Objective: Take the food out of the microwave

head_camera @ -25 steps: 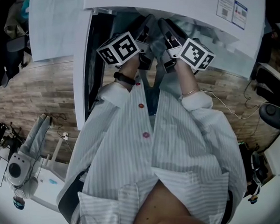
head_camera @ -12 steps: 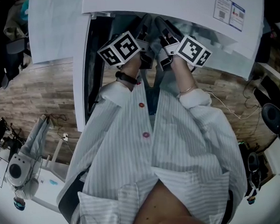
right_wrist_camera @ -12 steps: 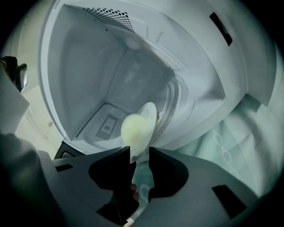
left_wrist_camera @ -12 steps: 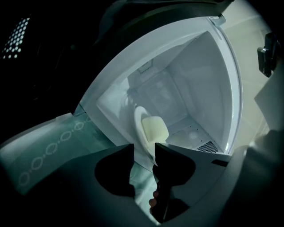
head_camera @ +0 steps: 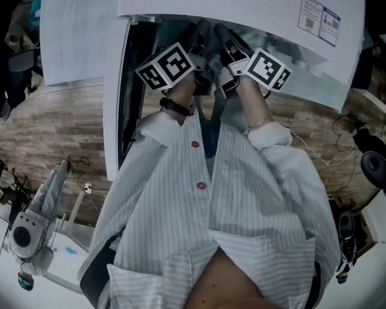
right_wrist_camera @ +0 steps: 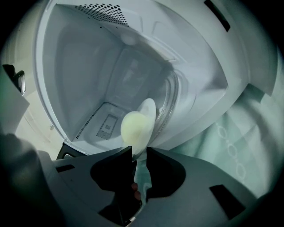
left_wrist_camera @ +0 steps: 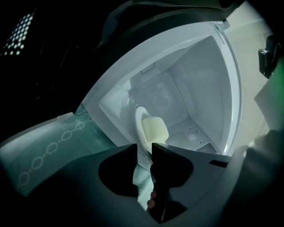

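**Both grippers on the plate rim, food inside the microwave**

- Head view: both arms reach forward into the open white microwave (head_camera: 237, 3). Its dark door (head_camera: 137, 95) is swung out to the left. The left gripper (head_camera: 198, 35) and right gripper (head_camera: 225, 36) sit side by side in the opening, close together. Their marker cubes (head_camera: 166, 67) and (head_camera: 267, 69) stay outside it. A striped shirt (head_camera: 215, 214) fills the lower frame, with wood-look floor (head_camera: 62, 125) at left.
- Left gripper view: the white cavity is in full view. A white plate (left_wrist_camera: 138, 119) shows nearly edge-on, with the food (left_wrist_camera: 154, 129), a pale yellow rounded block, on it. The jaws have just been closing. Only a narrow slot is left between them, and the plate's near rim runs into it and fills it at the tips. Reads as pinched on the rim.
- Right gripper view: same plate from the other side, with the food a pale rounded lump. This gripper's jaws have also just been closing. The slot is narrow, with the plate rim running down into it, so it is clamped on the plate.
- The glass turntable (right_wrist_camera: 172, 99) lies right behind the plate. I can't tell whether the plate is resting on it or lifted clear.
- The food is on the plate, inside the cavity near the front opening, just ahead of both sets of fingertips.
- A pale green cloth (right_wrist_camera: 239, 146) with a ring-chain pattern lies outside the opening. It also shows at lower left in the left gripper view.
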Action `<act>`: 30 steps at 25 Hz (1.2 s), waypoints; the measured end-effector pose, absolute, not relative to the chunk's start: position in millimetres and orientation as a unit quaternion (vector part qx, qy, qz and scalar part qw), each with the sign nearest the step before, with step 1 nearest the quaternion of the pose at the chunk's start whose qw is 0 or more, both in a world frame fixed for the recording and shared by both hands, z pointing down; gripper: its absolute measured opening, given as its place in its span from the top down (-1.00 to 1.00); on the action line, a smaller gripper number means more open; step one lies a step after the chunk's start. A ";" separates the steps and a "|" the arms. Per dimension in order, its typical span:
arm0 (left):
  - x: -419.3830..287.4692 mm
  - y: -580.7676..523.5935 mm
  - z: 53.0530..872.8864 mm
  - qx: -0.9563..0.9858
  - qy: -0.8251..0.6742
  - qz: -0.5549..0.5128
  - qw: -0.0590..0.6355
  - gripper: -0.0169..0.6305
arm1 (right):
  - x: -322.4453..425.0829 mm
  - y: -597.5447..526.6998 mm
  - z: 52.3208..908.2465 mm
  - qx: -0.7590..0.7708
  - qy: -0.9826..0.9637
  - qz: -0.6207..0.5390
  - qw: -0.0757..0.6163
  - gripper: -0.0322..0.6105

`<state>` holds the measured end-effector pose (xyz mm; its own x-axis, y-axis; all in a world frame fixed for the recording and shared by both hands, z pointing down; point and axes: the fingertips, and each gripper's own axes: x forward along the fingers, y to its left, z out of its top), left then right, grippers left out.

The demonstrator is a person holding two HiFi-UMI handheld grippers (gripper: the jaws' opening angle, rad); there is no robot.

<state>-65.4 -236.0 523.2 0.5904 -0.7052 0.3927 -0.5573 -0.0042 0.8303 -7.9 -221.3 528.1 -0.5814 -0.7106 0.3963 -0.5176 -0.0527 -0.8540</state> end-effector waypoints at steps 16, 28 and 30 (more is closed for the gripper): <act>-64.5 -228.2 515.6 0.709 -0.436 -0.073 0.549 0.72 | -10.6 -212.7 522.2 -0.443 0.671 -0.583 0.116 0.62; -68.2 -211.7 514.6 0.712 -0.432 -0.072 0.548 0.73 | -14.4 -194.7 522.2 -0.441 0.668 -0.587 0.120 0.63; -66.8 -208.8 515.0 0.712 -0.433 -0.071 0.548 0.73 | -13.1 -191.9 522.7 -0.439 0.669 -0.588 0.117 0.64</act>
